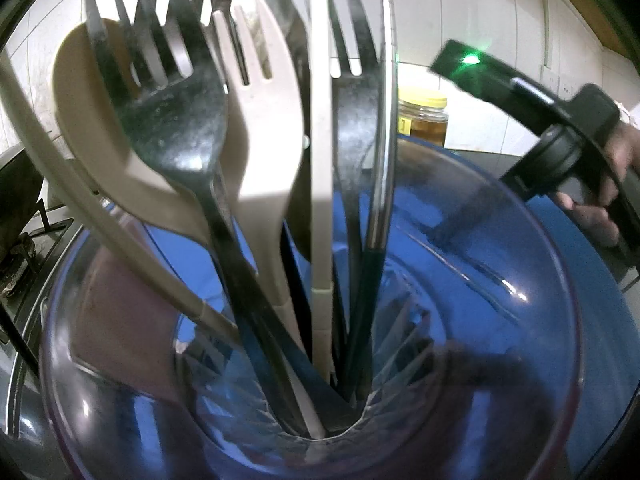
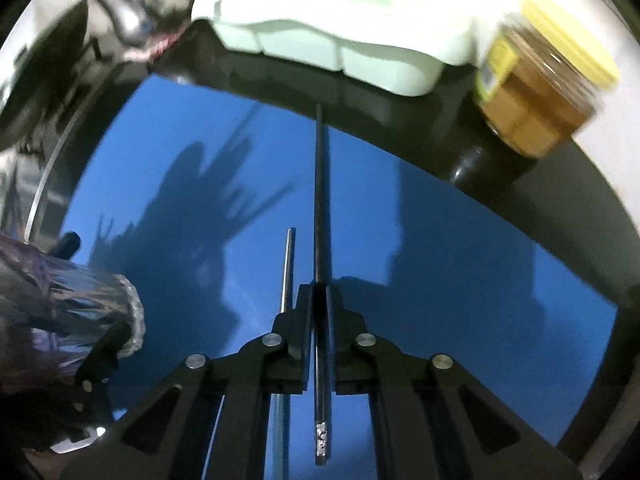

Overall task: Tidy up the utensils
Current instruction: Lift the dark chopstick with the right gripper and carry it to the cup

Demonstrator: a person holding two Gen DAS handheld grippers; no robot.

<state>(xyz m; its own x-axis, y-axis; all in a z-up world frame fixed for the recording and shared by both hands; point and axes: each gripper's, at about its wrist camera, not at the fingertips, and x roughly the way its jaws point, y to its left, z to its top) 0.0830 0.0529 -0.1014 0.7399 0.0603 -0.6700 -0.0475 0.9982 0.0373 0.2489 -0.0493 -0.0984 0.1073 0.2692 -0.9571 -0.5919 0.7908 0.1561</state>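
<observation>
Blue mat (image 2: 400, 240), smooth and flat, lying beneath and ahead of the right jaws; the largest item, bordered beyond by dark counter. Clear faceted glass holder (image 1: 460, 240), filling the left wrist view: the left gripper's fingers are not visible there, but it reads as closed about the holder (a wide grip, judged, since the holder sits right against the camera); glass, so fragile, probably heavy with its load, and slick. Pale green moulded tray (image 2: 340, 48), well ahead of the right jaws at the counter's back. Jar with yellow lid (image 2: 536, 92), amber contents, ahead and to the right of those jaws. Upright bundle in the holder: dark metal forks (image 1: 172, 120), a beige plastic fork (image 1: 264, 128), a beige spoon (image 1: 100, 120). Right gripper (image 2: 319, 300), jaws drawn narrow and pinching a thin dark rod (image 2: 320, 200), apparently a chopstick, which runs straight forward between the pads and back past them to a patterned end. A second, silvery rod (image 2: 287, 268) lies on the mat just left of the jaws. Handling, judged: stiff, light, round and slippery, liable to pivot; best held near mid-length, as now.
</observation>
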